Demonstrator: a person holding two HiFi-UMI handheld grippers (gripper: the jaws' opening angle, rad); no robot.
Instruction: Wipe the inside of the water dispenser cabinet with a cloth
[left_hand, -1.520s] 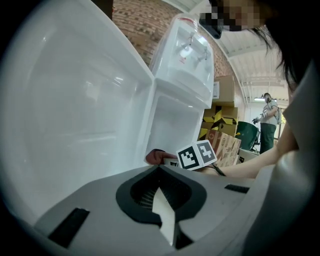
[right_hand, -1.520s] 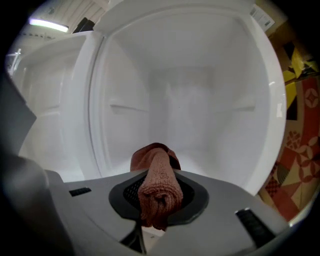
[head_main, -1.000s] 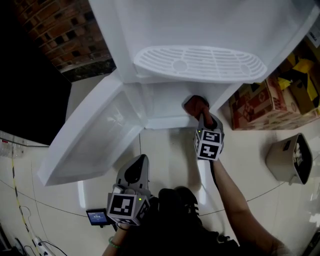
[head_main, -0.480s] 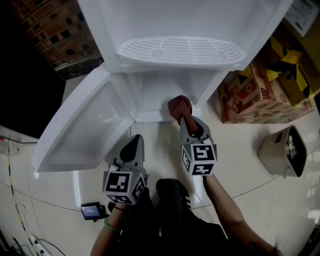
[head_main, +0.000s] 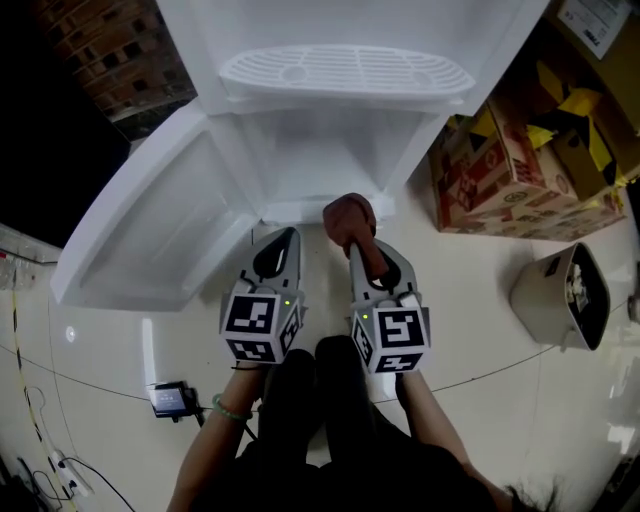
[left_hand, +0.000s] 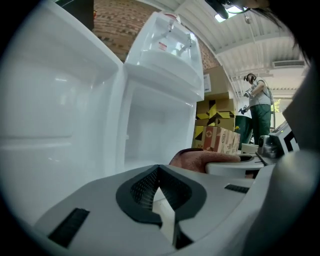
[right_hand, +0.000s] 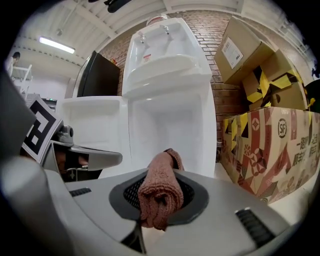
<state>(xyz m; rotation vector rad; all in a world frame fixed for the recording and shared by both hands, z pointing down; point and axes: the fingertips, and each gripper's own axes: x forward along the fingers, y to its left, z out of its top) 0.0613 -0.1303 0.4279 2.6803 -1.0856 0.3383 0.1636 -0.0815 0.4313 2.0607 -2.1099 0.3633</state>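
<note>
1. A tall white plastic water dispenser (head_main: 340, 25) stands on a shiny pale tiled floor (head_main: 480, 330)
2. Its bottom cabinet (head_main: 320, 165) is open, and the inside is white and bare
3. The white cabinet door (head_main: 150, 235) swings out wide to the left
4. A white slotted drip tray (head_main: 345, 70) sticks out above the opening
5. The right gripper (head_main: 357, 245) has its jaws squeezed tight on a fuzzy reddish-brown cloth (head_main: 349, 220)
6. In the right gripper view, the cloth (right_hand: 161, 190) is rolled up in a fat bunch between the jaws, and one end pokes out in front
7. The cloth is low down, right at the front bottom edge of the cabinet and not deep inside it
8. The left gripper (head_main: 280, 245) has its jaws pressed together with nothing in them
9. It is just beside the right gripper, near the cabinet's bottom edge, and both point at the cabinet
10. Brown cardboard boxes (head_main: 500, 170) with red patterns and yellow and black tape sit to the right of the dispenser
11. A round beige bin (head_main: 565, 300) lies on the floor further right
12. A red brick wall (head_main: 110, 50) is behind, on the left
</note>
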